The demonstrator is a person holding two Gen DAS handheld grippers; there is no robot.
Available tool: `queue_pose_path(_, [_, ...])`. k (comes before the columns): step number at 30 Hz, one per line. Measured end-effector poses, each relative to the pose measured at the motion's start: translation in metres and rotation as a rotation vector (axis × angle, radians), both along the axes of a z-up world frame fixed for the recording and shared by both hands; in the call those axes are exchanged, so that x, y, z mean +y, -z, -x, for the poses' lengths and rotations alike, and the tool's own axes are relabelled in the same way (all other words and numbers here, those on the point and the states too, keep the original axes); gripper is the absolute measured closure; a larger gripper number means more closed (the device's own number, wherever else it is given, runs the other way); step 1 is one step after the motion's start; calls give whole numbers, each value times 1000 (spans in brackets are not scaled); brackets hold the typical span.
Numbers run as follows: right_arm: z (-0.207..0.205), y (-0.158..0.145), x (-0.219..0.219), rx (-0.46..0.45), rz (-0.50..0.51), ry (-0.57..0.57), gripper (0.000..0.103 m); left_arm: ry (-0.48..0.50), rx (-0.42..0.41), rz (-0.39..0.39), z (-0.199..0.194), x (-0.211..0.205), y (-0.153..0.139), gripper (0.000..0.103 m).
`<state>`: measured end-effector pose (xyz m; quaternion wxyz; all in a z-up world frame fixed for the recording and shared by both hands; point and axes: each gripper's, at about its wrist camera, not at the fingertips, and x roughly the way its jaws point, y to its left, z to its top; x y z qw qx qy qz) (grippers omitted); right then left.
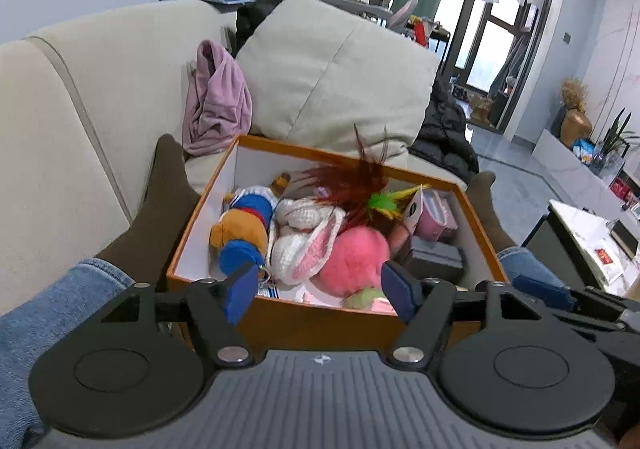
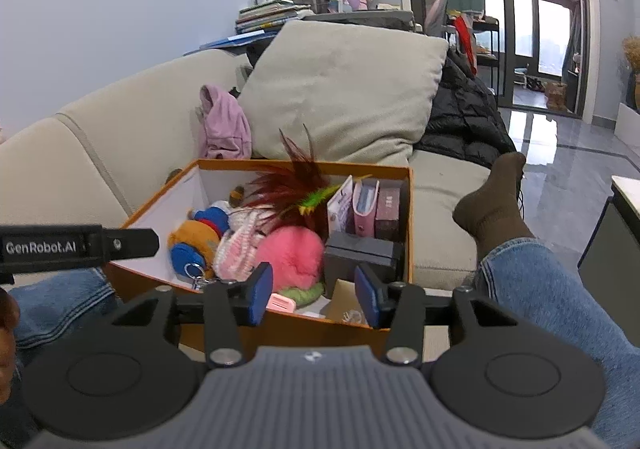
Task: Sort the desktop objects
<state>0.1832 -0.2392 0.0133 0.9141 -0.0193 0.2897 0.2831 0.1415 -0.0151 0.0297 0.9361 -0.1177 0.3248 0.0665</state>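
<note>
An orange box [image 1: 320,323] [image 2: 136,215] with white inner walls lies between a person's legs on a sofa. It holds a pink plush [image 1: 354,259] [image 2: 290,253], a crocheted white and pink bunny [image 1: 304,245], an orange and blue plush [image 1: 242,233] [image 2: 192,241], a red feather toy [image 1: 356,177] [image 2: 290,179], a grey case [image 1: 436,259] [image 2: 360,249] and small pink boxes [image 2: 368,205]. My left gripper [image 1: 322,295] hangs open over the near rim, nothing between its fingers. My right gripper [image 2: 314,293] is open over the near right corner, empty.
Beige sofa cushions [image 1: 332,73] [image 2: 344,89], a lilac cloth [image 1: 218,97] and a black jacket [image 2: 464,113] lie behind the box. The person's socked feet [image 1: 164,193] [image 2: 492,201] flank it. A low white table [image 1: 588,233] stands at the right.
</note>
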Motion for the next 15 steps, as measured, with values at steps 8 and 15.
queue_pose_path(8, [-12, 15, 1, 41, -3, 20, 51, 2, 6, -58, -11, -7, 17, 18])
queue_pose_path(15, [-19, 26, 3, 70, 1, 19, 51, 1, 5, -109, -18, -12, 28, 17])
